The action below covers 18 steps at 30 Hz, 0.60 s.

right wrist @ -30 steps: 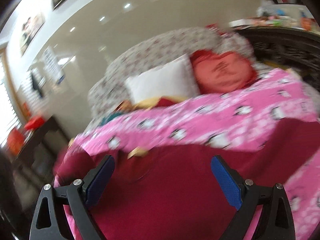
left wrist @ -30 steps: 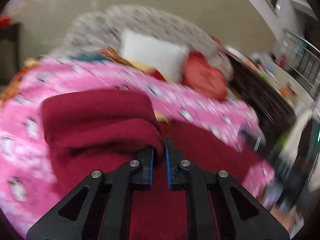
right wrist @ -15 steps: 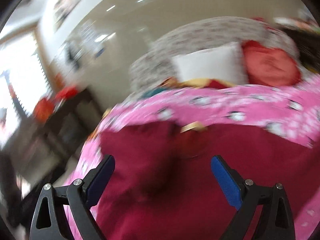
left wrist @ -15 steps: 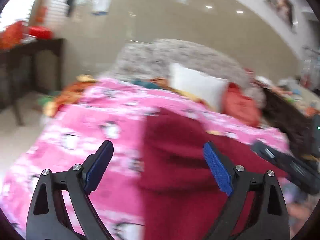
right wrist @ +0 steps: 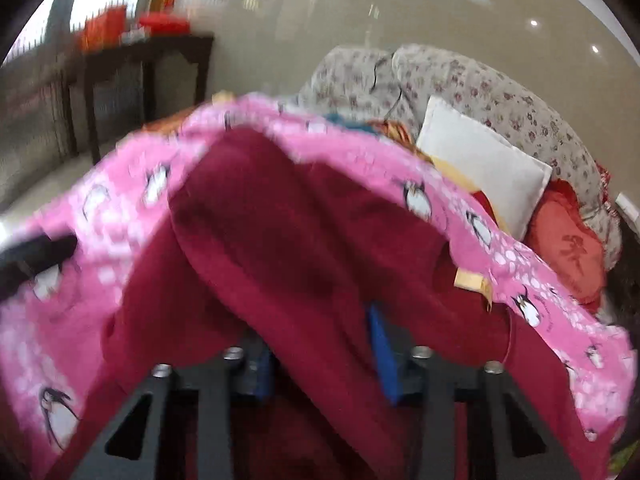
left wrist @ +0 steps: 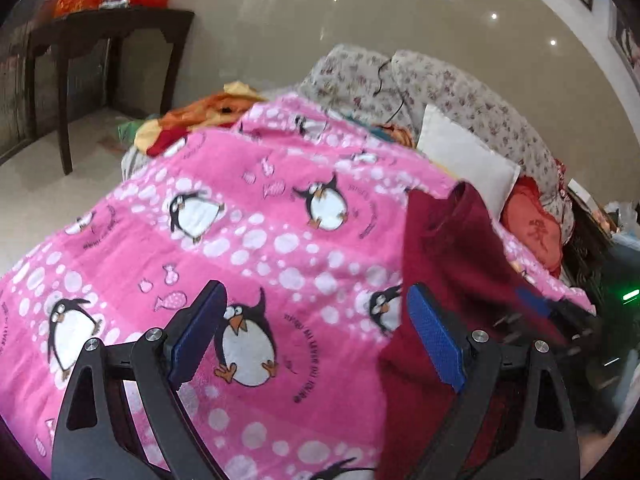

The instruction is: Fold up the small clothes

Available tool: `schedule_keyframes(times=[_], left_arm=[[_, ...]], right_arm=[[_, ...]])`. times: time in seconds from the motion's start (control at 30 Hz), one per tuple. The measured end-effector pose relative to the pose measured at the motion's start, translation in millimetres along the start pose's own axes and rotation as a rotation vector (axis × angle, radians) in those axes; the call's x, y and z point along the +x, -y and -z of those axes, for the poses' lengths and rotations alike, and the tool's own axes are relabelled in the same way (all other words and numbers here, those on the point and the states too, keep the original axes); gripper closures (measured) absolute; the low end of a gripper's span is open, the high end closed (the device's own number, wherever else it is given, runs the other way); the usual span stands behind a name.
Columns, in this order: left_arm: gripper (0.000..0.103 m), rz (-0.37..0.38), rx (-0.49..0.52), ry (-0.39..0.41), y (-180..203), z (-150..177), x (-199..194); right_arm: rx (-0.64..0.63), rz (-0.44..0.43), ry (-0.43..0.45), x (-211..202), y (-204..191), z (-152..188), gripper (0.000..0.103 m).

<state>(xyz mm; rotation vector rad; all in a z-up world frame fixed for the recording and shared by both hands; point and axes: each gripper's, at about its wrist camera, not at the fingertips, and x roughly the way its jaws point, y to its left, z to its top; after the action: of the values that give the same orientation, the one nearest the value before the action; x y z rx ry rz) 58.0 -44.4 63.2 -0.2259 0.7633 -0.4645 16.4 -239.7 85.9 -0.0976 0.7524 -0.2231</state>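
A dark red garment (left wrist: 448, 264) lies on a pink penguin-print blanket (left wrist: 248, 240). In the left wrist view my left gripper (left wrist: 316, 336) is open and empty above the blanket, just left of the garment's edge. In the right wrist view the garment (right wrist: 288, 240) is bunched into a raised fold, and my right gripper (right wrist: 320, 344) has its fingers closing on a thick fold that fills the gap between the blue pads (right wrist: 380, 340). The right gripper shows blurred at the right of the left wrist view (left wrist: 560, 320).
A white pillow (left wrist: 460, 160) and a red cushion (left wrist: 536, 232) lie at the head of the bed against a floral cover (left wrist: 460, 84). A dark side table (left wrist: 100, 36) with red boxes stands on the left. Orange and yellow clothes (left wrist: 192, 120) lie behind the blanket.
My left gripper let go of the garment, opened and moved left over the bare blanket. My right gripper went from wide open to closing on a fold of the garment.
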Motion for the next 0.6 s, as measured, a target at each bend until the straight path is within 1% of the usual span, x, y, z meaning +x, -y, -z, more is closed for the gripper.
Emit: schedule_keyframes(times=[0.03,0.1,0.13,0.17,0.23,0.27,0.3,0.37,0.4,0.43,0.47,0.53,0.6], left_arm=[[0.011,0.003,-0.002,-0.015,-1.2,0.7,4.8],[0.011,0.014,-0.003,-0.012,-1.7,1.1,5.4],[0.011,0.026,-0.004,0.001,-0.5,1.2,2.4],[0.011,0.045,-0.003,0.016,0.9,1.1,-1.5],[0.011,0.076,0.008,0.038,5.7,1.6,-7.9],[0.011,0.087,0.022,0.043,9.8,3.2,-10.1],[0.011,0.092,0.035,0.045,12.6,3.6,-10.6],[0.011,0.097,0.077,0.045,21.6,6.6,-10.9],[0.011,0.1,0.093,0.044,25.5,7.8,-11.1],[0.011,0.103,0.112,0.043,29.3,9.4,-10.7],[0.011,0.103,0.129,0.041,33.7,10.9,-10.7],[0.011,0.094,0.162,0.031,41.4,14.7,-7.8],[0.011,0.088,0.196,0.003,47.6,18.9,-1.3]], right_arm=[[0.042,-0.026,0.01,-8.2,11.1,0.8,0.087],[0.199,-0.128,0.072,-44.8,49.7,9.7,0.087],[0.255,-0.147,0.099,-60.6,65.1,15.4,0.087],[0.299,-0.143,0.117,-79.3,81.7,25.0,0.087],[0.37,-0.078,0.117,-114.4,118.5,53.9,0.087],[0.407,-0.059,0.097,-123.4,132.7,68.8,0.083],[0.442,-0.052,0.072,-128.3,143.0,81.4,0.066],[0.521,-0.003,-0.017,-133.6,162.6,110.2,0.038],[0.55,0.036,-0.066,-136.8,171.0,124.7,0.037],[0.564,0.056,-0.086,-140.8,177.1,133.5,0.037],[0.575,0.074,-0.083,-147.6,182.0,139.7,0.037],[0.589,0.136,-0.024,-169.1,187.5,141.5,0.037],[0.583,0.183,0.045,-181.6,185.6,129.5,0.037]])
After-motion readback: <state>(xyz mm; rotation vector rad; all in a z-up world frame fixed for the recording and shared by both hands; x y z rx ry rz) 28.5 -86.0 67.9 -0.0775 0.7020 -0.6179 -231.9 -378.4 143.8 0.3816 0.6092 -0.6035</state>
